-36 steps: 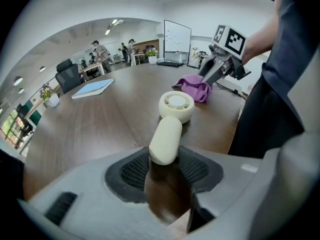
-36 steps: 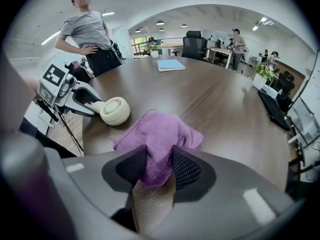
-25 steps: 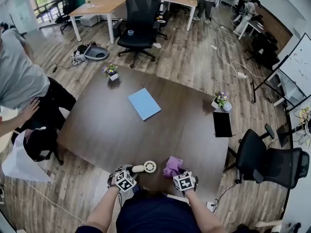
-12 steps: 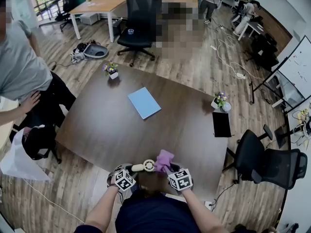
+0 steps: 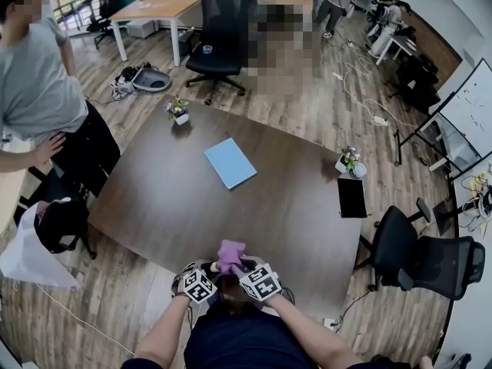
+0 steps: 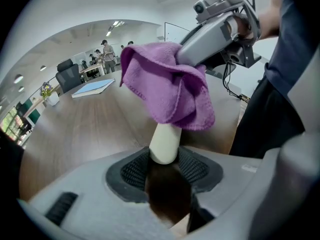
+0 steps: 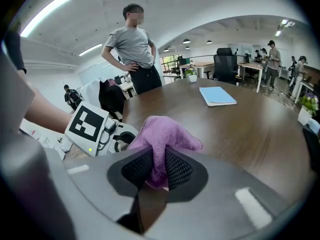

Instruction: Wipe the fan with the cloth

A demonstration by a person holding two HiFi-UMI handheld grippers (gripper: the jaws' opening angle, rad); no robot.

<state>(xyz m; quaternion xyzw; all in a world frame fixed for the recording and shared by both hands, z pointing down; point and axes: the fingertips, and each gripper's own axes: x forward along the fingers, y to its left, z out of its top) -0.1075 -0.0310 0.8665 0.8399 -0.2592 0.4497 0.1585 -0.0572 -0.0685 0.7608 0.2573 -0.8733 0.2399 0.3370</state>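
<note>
Dark wood counter (image 5: pixel 231 214) fills the middle of an open office. A person in a grey shirt (image 5: pixel 42 83) stands at its left edge, and a blue notebook (image 5: pixel 231 163) lies near its centre. At the near edge, the left tongs (image 6: pixel 164 159) pinch the fan (image 6: pixel 165 143) by the butt end of its pale handle, pads pressing on both sides. The handle's long axis runs straight out from those tongs, up and away over the counter. Its head is hidden under the purple cloth (image 6: pixel 170 91), which drapes over the top. Further right, the right tongs (image 7: pixel 159 171) are clamped on a fold of that cloth. In the head view the fan cannot be made out beneath the cloth and the marker cubes.
</note>
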